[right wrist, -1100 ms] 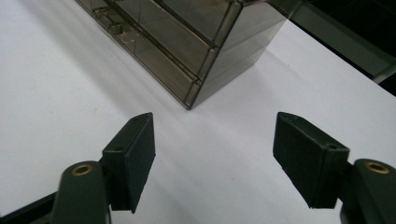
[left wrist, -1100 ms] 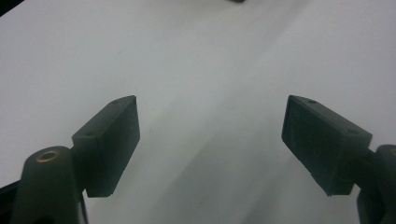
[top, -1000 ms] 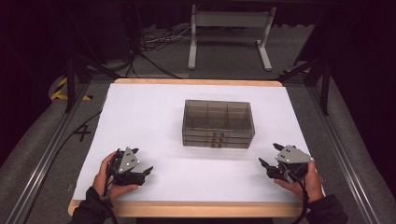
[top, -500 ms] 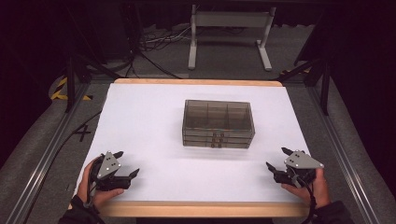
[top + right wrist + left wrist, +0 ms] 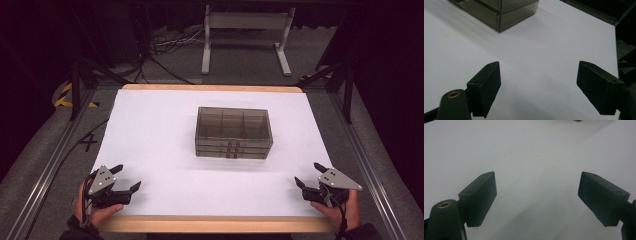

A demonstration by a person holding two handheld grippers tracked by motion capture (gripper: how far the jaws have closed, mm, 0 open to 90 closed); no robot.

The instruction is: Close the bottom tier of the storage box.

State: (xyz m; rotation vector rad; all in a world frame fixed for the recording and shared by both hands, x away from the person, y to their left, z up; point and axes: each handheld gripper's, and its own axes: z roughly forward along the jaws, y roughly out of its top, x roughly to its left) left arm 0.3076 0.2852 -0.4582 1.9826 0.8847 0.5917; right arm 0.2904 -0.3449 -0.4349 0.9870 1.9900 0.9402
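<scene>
— What is hard to make out from where you sit?

— The inside of the smoky box (image 5: pixel 234 132). It is a translucent grey-brown plastic case, rectangular, with dividers along its top and what look like stacked drawers with small dark catches on the front; I cannot tell whether anything lies in the compartments. In my right gripper view the box (image 5: pixel 499 11) is cut off at the upper edge, so I see just one lower corner of it. My forearms are cropped by the bottom of the high view.

— And your fingers?

— Both pairs stand wide apart and hold nothing. My left gripper (image 5: pixel 123 179) sits low over the near left corner of the white sheet (image 5: pixel 150 135), its black fingers (image 5: pixel 480 196) blocky, matte and wedge-shaped, with bare white surface between them. My right gripper (image 5: pixel 311 175) is at the near right corner, fingers (image 5: pixel 485 87) equally spread above the sheet.

— Where is the box, then?

— Well ahead of both sets of fingers, between them and farther up the table (image 5: pixel 210 224), touching neither. From my right fingers it lies forward and to the left.

— Surfaces?

— Smooth white covering, pale wooden rim, a grey three-cornered plate on each gripper.
</scene>
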